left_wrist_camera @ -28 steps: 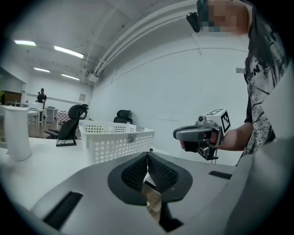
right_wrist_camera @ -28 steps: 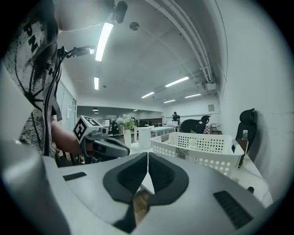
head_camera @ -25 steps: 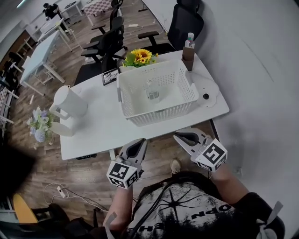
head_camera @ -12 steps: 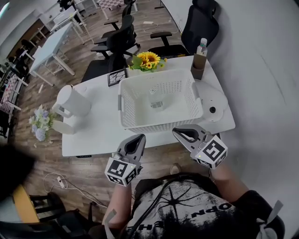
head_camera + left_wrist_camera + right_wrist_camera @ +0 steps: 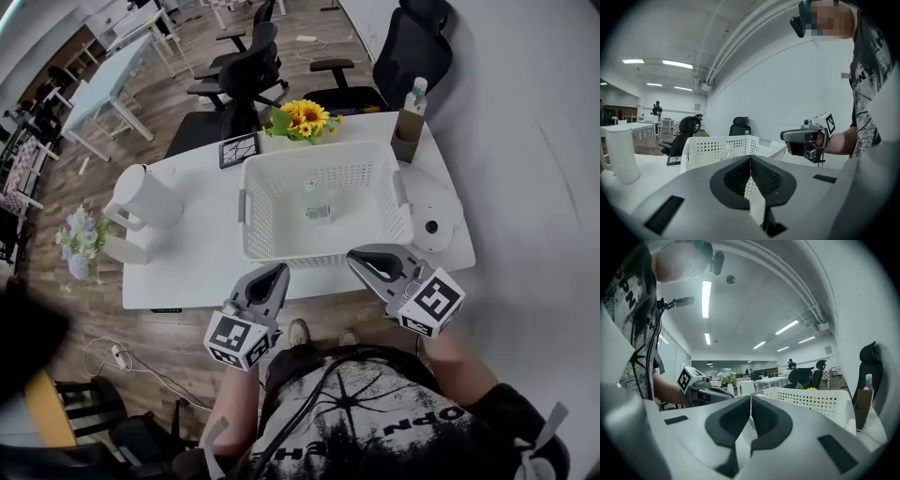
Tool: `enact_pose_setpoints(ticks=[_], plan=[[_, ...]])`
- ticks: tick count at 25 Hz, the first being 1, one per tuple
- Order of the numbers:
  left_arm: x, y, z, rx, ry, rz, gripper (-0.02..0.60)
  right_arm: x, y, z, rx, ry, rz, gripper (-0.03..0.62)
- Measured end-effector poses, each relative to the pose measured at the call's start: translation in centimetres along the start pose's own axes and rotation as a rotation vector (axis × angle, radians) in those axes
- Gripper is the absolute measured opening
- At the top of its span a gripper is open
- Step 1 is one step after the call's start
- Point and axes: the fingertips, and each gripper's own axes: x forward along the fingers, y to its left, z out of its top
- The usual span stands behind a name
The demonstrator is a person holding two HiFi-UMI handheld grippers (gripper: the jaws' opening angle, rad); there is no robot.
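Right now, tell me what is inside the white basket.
One small clear object lies on the floor of the white basket; what it is I cannot tell. The near wall hides the strip of floor just behind it.

A white perforated basket (image 5: 319, 246) stands upright near the white table (image 5: 187, 267) front edge.

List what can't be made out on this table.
Head view: the small clear item in the white basket is too small to identify.
Head view: the bottle label is too small, and its brown holder covers the lower part.
Head view: the framed picture is too small to read.
Right gripper view: the perforated wall hides the basket's floor.
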Motion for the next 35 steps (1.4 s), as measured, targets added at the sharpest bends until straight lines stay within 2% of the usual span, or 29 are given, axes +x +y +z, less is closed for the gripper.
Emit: enact_pose_setpoints(ticks=[7,12,16,19,22,27,31,35], plan=[[-0.4,2.2,1.3,0.053,-0.007,-0.027,0.011,1.5,-0.1,5.7,-0.057,-0.078,0.008,0.023],[-1.0,3.5,1.9,0.056,-0.029,-0.053,0.011,4.1,-2.3,7.7,-0.159,-0.021,-0.014,0.025],[-1.6,4.3,1.7,0.068,-0.029,-0.074,0.011,6.5,-4.8,6.8,-0.172,0.054,-0.046,0.029],[-2.4,5.5,1.4,0.043,-0.034,-0.071,0.011,8.5,-6.1,5.5,-0.176,0.115,-0.049,0.089],[-3.1,6.9,1.4,0.014,-0.044,-0.060,0.011,10.5,-7.8,3.8,-0.177,0.173,-0.062,0.118],[-4.0,8.4,0.6,0.002,-0.035,-0.060,0.011,13.2,-10.5,0.8,-0.123,0.272,-0.074,0.187],[-4.5,9.9,0.0,-0.012,-0.024,-0.039,0.011,15.2,-11.9,-0.8,-0.145,0.336,-0.058,0.196],[-4.8,10.9,-0.7,-0.027,-0.005,-0.019,0.011,16.1,-12.7,-3.4,-0.118,0.394,-0.042,0.198]])
